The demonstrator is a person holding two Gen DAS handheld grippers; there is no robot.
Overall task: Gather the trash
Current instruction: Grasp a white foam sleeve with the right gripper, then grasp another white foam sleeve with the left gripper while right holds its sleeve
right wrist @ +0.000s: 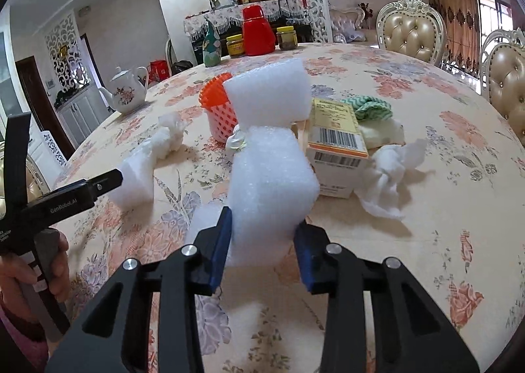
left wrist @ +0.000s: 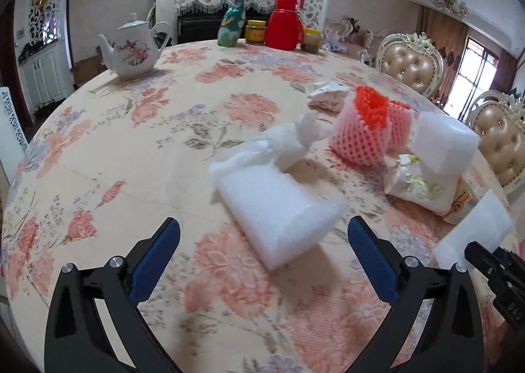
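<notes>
My left gripper is open and empty, just short of a white foam block that lies on the floral tablecloth. My right gripper is shut on another white foam block and holds it over the table; it also shows in the left wrist view. Behind lie a pink and orange foam fruit net, a third foam block, a cardboard box with a barcode, crumpled white tissues and a knotted white bag.
A floral teapot stands at the far left. A red flask, jars and a green bottle stand at the far edge. A green cloth lies behind the box. Padded chairs ring the right side.
</notes>
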